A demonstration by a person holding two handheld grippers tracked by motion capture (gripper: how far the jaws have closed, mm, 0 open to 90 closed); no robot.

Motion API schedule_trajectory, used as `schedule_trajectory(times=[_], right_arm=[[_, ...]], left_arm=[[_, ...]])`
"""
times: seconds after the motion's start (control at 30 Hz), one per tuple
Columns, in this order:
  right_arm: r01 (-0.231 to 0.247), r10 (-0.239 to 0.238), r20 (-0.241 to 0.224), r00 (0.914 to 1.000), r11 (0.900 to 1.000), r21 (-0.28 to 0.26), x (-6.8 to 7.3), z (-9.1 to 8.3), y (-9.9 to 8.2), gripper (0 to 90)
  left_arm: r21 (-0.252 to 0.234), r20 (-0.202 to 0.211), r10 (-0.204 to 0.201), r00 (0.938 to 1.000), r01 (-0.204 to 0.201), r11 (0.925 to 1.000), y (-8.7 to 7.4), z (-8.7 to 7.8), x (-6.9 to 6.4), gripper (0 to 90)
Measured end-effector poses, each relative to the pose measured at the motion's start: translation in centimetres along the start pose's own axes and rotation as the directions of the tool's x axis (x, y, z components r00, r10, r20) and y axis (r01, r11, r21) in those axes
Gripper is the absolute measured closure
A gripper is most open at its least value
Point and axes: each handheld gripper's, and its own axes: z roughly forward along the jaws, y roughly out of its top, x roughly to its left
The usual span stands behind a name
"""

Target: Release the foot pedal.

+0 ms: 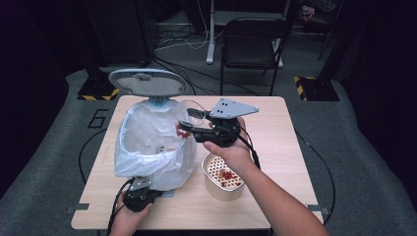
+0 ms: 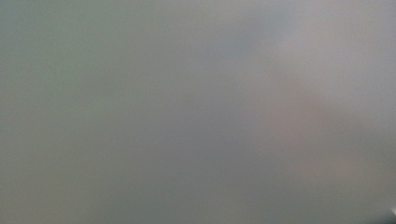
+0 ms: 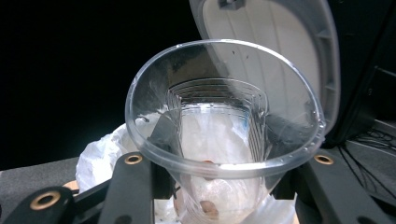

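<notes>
Wooden table (image 1: 275,142), grey carpet (image 1: 373,162), folding chair (image 1: 252,44)

text: "6" | on: grey floor mat (image 1: 59,128) | place: left of the frame, just beside the table's (image 1: 275,147) far left corner | colour: dark figure, large | other signs: yellow-and-black hazard stripes on two stand bases (image 1: 314,88), upper left and upper right | labels or brands elsewhere: none legible
</notes>
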Motion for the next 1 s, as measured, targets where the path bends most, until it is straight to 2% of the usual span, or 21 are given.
schedule_trajectory(times=[0.33, 0.8, 0.83, 0.9, 0.93, 0.97, 1.0], right_arm=[[-0.014, 0.015, -0.019, 0.9997, 0.9997, 0.018, 0.2, 2.9, -0.3, 53.9], [0.0, 0.002, -0.035, 0.9994, 0.9983, 0.058, 1.1, 7.6, -0.7, 52.0], [-0.004, 0.006, -0.03, 0.9995, 0.9963, 0.086, 1.4, 8.4, -0.8, 43.1], [-0.005, 0.006, -0.014, 0.9999, 0.996, 0.089, 1.6, 8.7, -0.9, 32.7], [-0.005, 0.006, -0.014, 0.9999, 0.996, 0.089, 1.6, 8.7, -0.9, 32.7], [-0.006, 0.007, -0.009, 0.9999, 0.9961, 0.088, 1.8, 8.7, -1.0, 24.8], [-0.009, 0.01, -0.007, 0.9999, 0.9961, 0.088, 1.9, 8.6, -1.0, 22.6]], left_arm=[[0.0, 0.001, -0.001, 1.0, 0.001, 1.0, 0.0, 0.0, 0.0, 90.0], [0.002, -0.001, -0.003, 1.0, 0.003, 1.0, 0.0, 0.0, 0.0, 90.0], [0.002, 0.0, -0.003, 1.0, 0.003, 1.0, 0.0, 0.0, 0.0, 90.0], [0.0, 0.0, -0.003, 1.0, 0.003, 1.0, 0.0, 0.0, 0.0, 90.0], [0.0, 0.0, -0.003, 1.0, 0.003, 1.0, 0.0, 0.0, 0.0, 90.0], [0.003, -0.001, -0.003, 1.0, 0.003, 1.0, 0.0, 0.0, 0.0, 90.0], [0.003, -0.001, -0.003, 1.0, 0.003, 1.0, 0.0, 0.0, 0.0, 90.0]])
